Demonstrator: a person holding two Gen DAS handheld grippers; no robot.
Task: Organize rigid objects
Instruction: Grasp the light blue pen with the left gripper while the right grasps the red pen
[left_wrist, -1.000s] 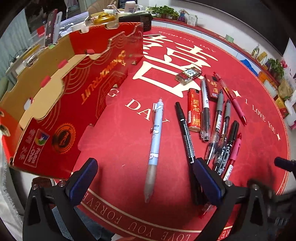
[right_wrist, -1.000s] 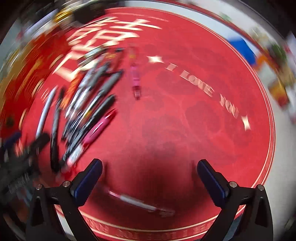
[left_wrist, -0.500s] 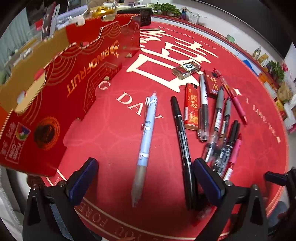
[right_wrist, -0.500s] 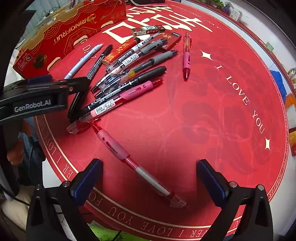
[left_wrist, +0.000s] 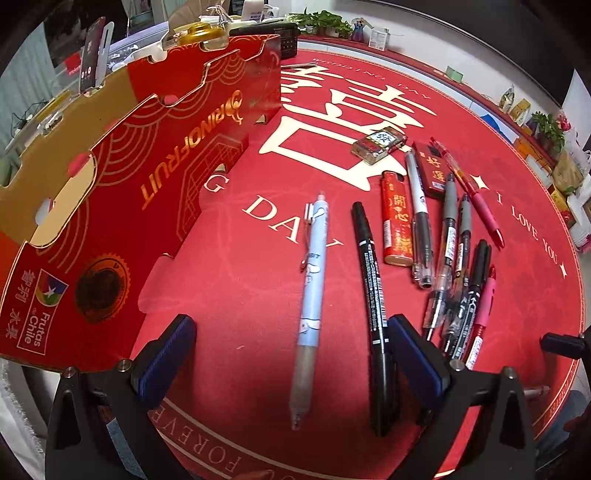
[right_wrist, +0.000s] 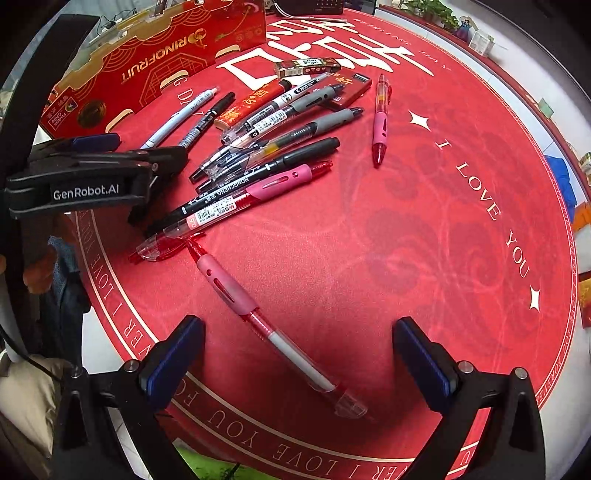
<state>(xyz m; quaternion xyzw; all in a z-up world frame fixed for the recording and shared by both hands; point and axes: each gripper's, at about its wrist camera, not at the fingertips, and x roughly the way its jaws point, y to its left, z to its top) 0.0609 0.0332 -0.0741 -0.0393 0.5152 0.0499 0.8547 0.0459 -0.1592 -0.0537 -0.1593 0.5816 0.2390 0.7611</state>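
Left gripper (left_wrist: 291, 354): jaws spread wide, nothing held. It hovers low over the red round mat (left_wrist: 236, 266), with the light-blue pen (left_wrist: 312, 295) lying between its blue pads and the black marker (left_wrist: 371, 295) just inside the right pad.

Right gripper (right_wrist: 299, 354): jaws likewise spread, empty. A red gel pen with pink grip (right_wrist: 258, 314) lies diagonally on the mat between its pads – tip end toward the pile, clear cap end nearer the camera.

Remaining items sit in a loose cluster on the mat: several pens fanned side by side, touching or overlapping, with an orange-red lighter (left_wrist: 397, 221) at the cluster's left side and a small clear-cased box (left_wrist: 378, 146) apart, farther back. One pink pen (right_wrist: 379, 122) lies separate, to the right of the cluster.

The red cardboard tray (left_wrist: 110, 192) stands open at the mat's left side – its interior is not visible
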